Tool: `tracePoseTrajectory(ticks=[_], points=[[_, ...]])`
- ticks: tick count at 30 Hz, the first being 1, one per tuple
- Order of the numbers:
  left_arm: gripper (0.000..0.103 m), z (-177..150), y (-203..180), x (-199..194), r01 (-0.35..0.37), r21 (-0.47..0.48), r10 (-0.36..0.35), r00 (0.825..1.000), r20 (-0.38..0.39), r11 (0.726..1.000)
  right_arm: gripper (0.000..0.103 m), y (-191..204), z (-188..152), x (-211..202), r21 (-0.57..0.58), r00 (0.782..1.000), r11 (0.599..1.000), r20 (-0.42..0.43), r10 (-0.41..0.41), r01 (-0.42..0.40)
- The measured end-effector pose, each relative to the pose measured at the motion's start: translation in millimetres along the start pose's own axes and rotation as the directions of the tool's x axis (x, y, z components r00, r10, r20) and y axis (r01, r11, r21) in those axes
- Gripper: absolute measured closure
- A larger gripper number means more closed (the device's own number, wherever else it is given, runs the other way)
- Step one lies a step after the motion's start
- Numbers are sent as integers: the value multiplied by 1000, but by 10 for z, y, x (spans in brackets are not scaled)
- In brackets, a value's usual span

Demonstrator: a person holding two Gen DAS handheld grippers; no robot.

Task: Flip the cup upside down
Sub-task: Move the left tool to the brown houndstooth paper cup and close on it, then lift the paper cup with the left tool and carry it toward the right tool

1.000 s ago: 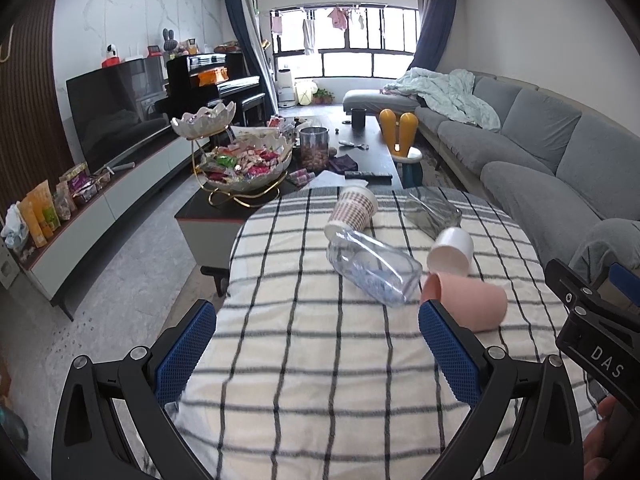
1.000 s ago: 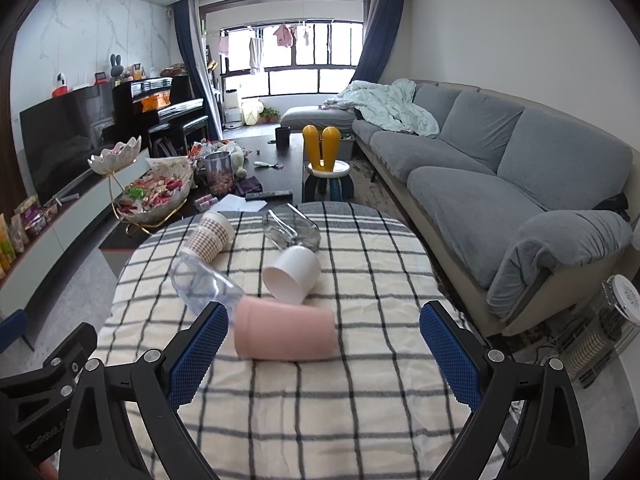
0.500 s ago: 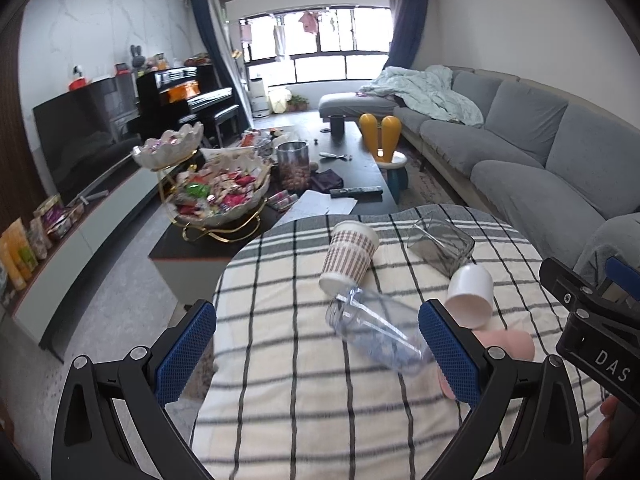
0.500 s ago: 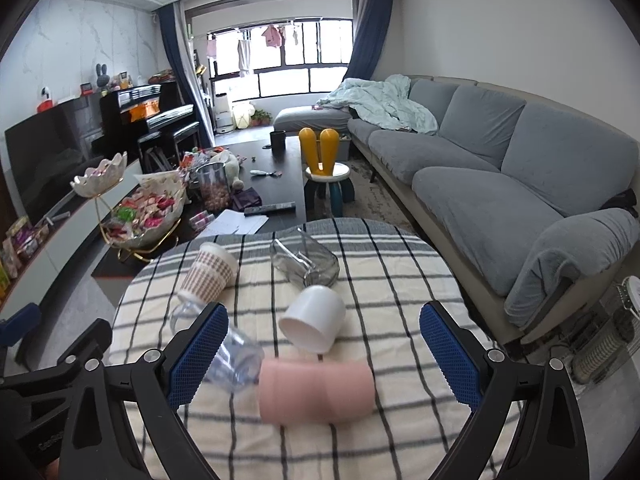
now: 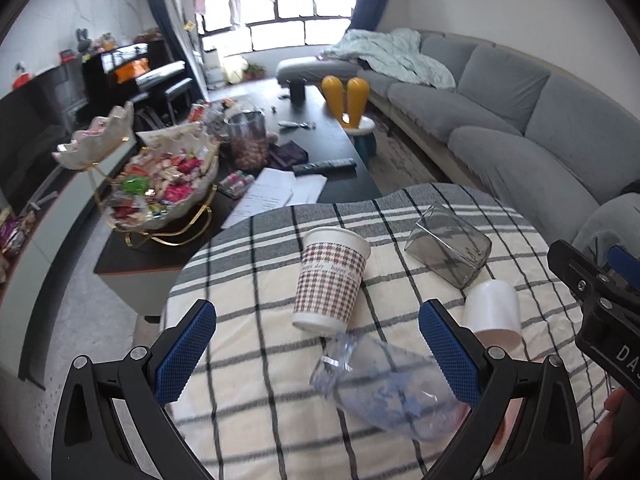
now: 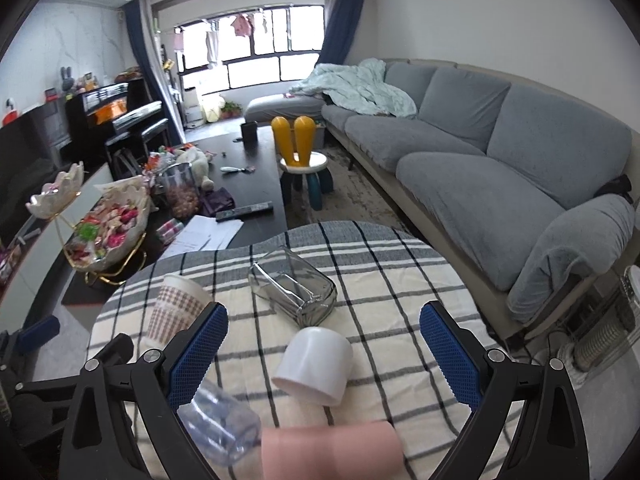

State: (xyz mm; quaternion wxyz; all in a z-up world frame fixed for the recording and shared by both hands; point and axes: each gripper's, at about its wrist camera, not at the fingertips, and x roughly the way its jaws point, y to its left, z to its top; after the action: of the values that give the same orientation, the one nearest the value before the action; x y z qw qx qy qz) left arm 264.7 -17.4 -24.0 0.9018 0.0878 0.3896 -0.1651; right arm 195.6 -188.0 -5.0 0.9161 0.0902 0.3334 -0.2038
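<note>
Nothing looks flipped yet: the houndstooth-patterned paper cup [image 5: 330, 278] lies on its side, apparently, between the wide-spread, empty left gripper [image 5: 318, 340] and right gripper [image 6: 323, 344].

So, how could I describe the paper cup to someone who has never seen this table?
Find the round table with the checked cloth. Five cups lie on their sides there; the paper cup is at the left of the group, nearest the candy bowl. It alone has a brown houndstooth pattern; the others are clear, grey, white and pink.
</note>
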Motion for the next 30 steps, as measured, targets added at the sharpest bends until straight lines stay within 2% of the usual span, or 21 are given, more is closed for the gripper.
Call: tracePoseTrajectory(ticks=[4, 11, 14, 17, 21, 24, 27, 28, 30], points=[[0, 107, 11, 269, 19, 29, -18, 999, -37, 999, 6, 49, 16, 213, 24, 999, 1000, -43, -17, 18], [0, 178, 5, 768, 91, 61, -80, 984, -161, 994, 6, 79, 36, 500, 61, 994, 998, -109, -29, 36], [1, 172, 49, 936, 122, 38, -112, 973, -202, 992, 6, 99, 35, 576, 73, 992, 997, -128, -20, 29], [1, 166, 84, 1056, 118, 34, -107, 970, -219, 992, 6, 125, 20, 645, 79, 990, 997, -141, -11, 22], [4, 142, 116, 1229, 140, 10, -132, 955, -266, 990, 6, 159, 2, 742, 81, 986, 997, -166, 1, 13], [14, 144, 120, 1277, 152, -6, -148, 950, -274, 988, 6, 172, -9, 771, 86, 985, 996, -170, 3, 12], [38, 153, 148, 1309, 160, -29, -162, 947, -279, 987, 6, 177, -4, 766, 87, 985, 996, -171, 4, 11], [42, 151, 157, 1313, 168, -39, -172, 943, -284, 985, 6, 179, -7, 774, 92, 985, 996, -174, 6, 10], [43, 150, 167, 1313, 176, -50, -183, 942, -283, 983, 6, 200, -15, 787, 97, 984, 995, -180, 9, 8]])
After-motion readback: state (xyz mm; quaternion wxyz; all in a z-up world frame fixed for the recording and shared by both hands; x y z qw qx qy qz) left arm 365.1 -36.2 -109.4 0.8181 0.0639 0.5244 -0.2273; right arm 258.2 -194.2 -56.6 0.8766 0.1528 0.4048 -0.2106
